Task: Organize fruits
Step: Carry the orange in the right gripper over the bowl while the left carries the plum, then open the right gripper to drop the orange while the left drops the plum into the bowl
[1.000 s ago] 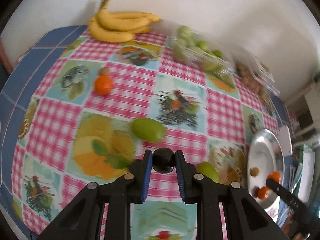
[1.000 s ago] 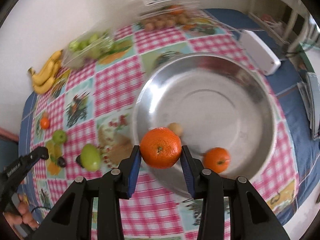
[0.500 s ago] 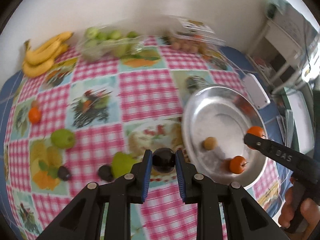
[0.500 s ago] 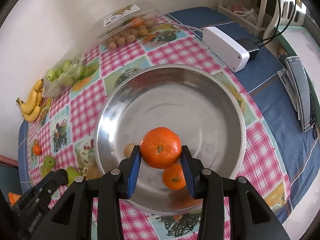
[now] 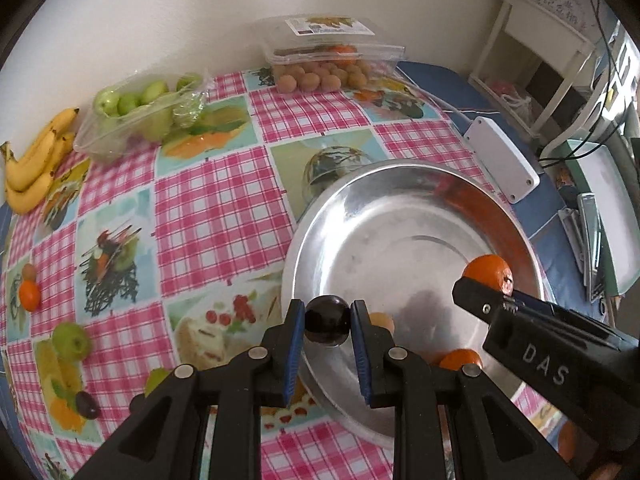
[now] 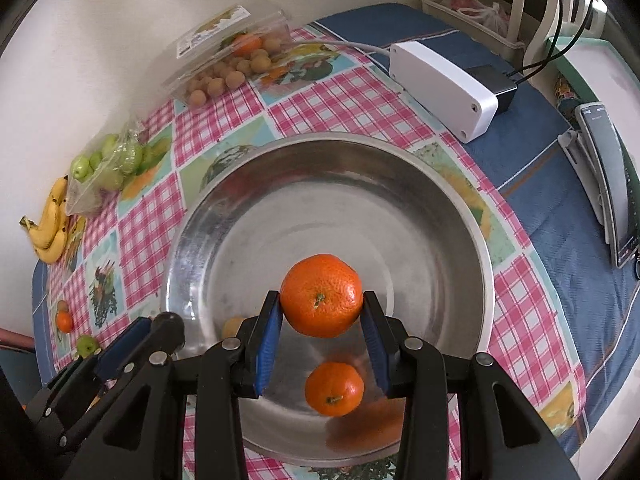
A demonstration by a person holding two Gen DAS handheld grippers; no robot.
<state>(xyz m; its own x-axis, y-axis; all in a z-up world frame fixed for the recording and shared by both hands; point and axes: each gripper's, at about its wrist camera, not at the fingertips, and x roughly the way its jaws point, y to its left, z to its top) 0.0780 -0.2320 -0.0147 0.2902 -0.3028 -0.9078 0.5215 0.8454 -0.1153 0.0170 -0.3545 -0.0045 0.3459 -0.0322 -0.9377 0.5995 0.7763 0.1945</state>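
My left gripper [image 5: 326, 328] is shut on a dark plum [image 5: 326, 326] and holds it above the near left rim of the steel bowl [image 5: 360, 216]. My right gripper [image 6: 322, 320] is shut on an orange mandarin [image 6: 321, 295] above the bowl's middle [image 6: 280, 184]; it also shows in the left wrist view [image 5: 489, 272]. A second mandarin [image 6: 334, 389] and a small tan fruit [image 6: 232, 326] lie in the bowl. On the checked cloth to the left lie green fruits [image 5: 72, 340], a dark plum [image 5: 86, 405] and a small mandarin [image 5: 30, 295].
Bananas [image 5: 34, 172] lie at the far left by the wall. A clear tray of green fruits [image 5: 132, 120] and a clear box of small tan fruits [image 5: 324, 60] stand at the back. A white box [image 6: 440, 88] with cables and a phone [image 6: 612, 184] sit right.
My left gripper has swung right with the plum, from over the cloth to the bowl's rim. My right gripper has carried the mandarin further over the bowl's middle.
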